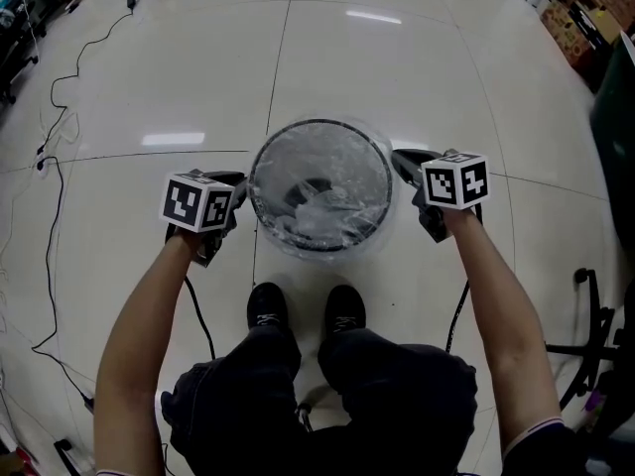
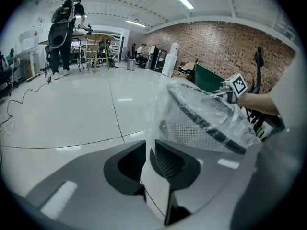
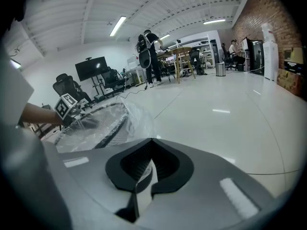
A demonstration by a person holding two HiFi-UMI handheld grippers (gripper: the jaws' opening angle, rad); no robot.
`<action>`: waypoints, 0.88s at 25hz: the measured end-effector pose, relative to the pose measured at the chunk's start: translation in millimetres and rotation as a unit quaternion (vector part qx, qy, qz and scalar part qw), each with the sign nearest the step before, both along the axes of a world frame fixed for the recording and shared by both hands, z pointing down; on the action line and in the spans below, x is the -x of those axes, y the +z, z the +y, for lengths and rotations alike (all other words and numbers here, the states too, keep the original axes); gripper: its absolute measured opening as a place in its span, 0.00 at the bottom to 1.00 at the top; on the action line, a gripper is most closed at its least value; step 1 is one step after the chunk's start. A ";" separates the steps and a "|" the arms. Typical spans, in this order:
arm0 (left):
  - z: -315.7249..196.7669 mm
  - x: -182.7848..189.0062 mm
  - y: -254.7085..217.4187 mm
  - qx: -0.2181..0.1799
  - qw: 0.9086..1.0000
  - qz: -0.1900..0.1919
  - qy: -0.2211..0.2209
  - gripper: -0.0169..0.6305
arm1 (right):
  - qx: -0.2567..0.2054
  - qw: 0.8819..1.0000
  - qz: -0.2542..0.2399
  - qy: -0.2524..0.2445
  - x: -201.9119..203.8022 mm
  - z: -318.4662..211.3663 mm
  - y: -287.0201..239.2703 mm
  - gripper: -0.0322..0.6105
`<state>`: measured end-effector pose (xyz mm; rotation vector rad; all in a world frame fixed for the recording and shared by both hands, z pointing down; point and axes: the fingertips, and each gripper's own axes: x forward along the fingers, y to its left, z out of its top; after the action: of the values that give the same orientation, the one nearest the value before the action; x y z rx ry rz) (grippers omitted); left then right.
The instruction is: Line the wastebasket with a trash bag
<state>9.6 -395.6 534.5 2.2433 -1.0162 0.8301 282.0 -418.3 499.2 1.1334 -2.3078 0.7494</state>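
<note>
A mesh basket (image 1: 319, 124) is seen upright on a glossy tiled floor (image 1: 179, 77), just ahead of the person's black shoes (image 1: 268, 307) and between the two grippers. A clear bag (image 1: 322, 216) is draped inside it, with the film folded out over the rim and crumpled at the bottom. The left gripper (image 1: 241, 192) is held at the basket's left rim and the right gripper (image 1: 402, 163) at its right rim, each pointed down and inward. In the left gripper view, the left gripper's (image 2: 145, 145) jaws are set narrow but not closed, and a sheet of bag film (image 2: 158, 109) is seen running down into the slim gap between them. In the right gripper view, the right gripper's (image 3: 151, 141) jaws are pressed together at the tips, with a fold of film pinched between the pads. Each gripper is topped by a cube (image 1: 198, 202) printed with black-and-white square markers; letters cannot be read on them. Black cables (image 1: 52, 167) are trailed across the floor at the left. A brick wall (image 2: 216, 47), a dark monitor (image 3: 91, 67) and a standing person (image 2: 64, 32) are visible far behind.
</note>
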 end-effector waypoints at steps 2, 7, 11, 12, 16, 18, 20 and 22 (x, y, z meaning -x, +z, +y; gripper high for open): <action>-1.5 1.0 4.1 0.003 1.000 -0.003 0.001 0.14 | 0.005 1.000 0.009 0.000 -0.5 -5.6 7.9 0.05; -3.9 5.6 16.2 0.014 1.000 -0.008 0.000 0.13 | 0.021 1.000 0.022 -0.006 1.8 -14.6 27.4 0.05; -3.1 7.6 29.2 0.027 1.000 -0.012 -0.001 0.12 | 0.039 0.999 0.030 -0.015 2.9 -14.7 46.7 0.05; -1.8 7.5 33.4 0.032 0.999 -0.013 -0.002 0.11 | 0.044 0.998 0.032 -0.015 2.3 -13.2 51.7 0.05; 5.2 5.9 47.5 0.047 0.999 -0.015 0.002 0.11 | 0.062 0.997 0.033 -0.016 0.9 -4.7 70.8 0.05; 9.5 4.0 52.9 0.054 0.998 -0.018 0.006 0.11 | 0.070 0.997 0.031 -0.017 1.1 0.9 78.8 0.05; 12.8 2.3 56.9 0.059 0.998 -0.020 0.010 0.11 | 0.077 0.996 0.031 -0.018 1.7 6.7 86.9 0.05; 14.2 1.6 58.0 0.060 0.998 -0.021 0.013 0.11 | 0.081 0.996 0.028 -0.018 2.7 11.0 91.4 0.05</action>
<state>8.0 -381.4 592.5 2.1501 -0.9331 0.9266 279.2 -407.2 590.7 1.0252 -2.1717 0.8634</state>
